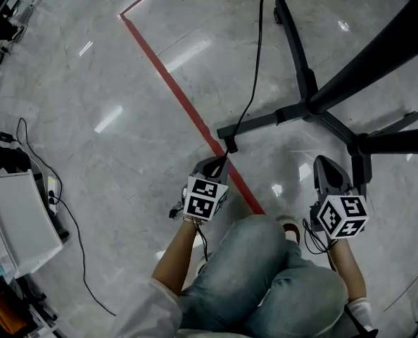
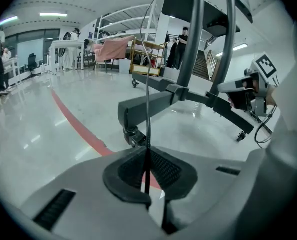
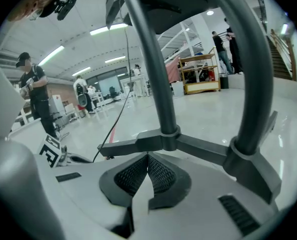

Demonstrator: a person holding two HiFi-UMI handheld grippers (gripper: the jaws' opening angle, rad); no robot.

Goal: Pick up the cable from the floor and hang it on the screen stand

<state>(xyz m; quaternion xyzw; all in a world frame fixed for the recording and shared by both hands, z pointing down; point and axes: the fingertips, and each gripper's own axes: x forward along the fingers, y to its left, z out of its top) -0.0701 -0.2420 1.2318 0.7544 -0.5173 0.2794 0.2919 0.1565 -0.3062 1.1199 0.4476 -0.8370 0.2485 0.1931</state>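
Note:
In the head view a thin black cable (image 1: 255, 69) runs from the top edge down to my left gripper (image 1: 219, 159), low over the floor beside the red line. The left gripper view shows the cable (image 2: 147, 99) pinched between the ribbed pads of my left gripper (image 2: 147, 151), which is shut on it. The black screen stand (image 1: 309, 97) spreads its wheeled legs just ahead, with one leg end right by the left jaws. My right gripper (image 1: 321, 162) hovers near another leg. In its own view the right gripper (image 3: 148, 156) has pads meeting with nothing between them, facing the stand's poles (image 3: 163, 134).
A red tape line (image 1: 181, 94) crosses the grey polished floor diagonally. A white box (image 1: 19, 220) and other loose cables (image 1: 68, 217) lie at the left edge. The person's jeans-clad knees (image 1: 265, 273) fill the bottom. People (image 3: 33, 99) and a cart (image 3: 201, 74) stand far off.

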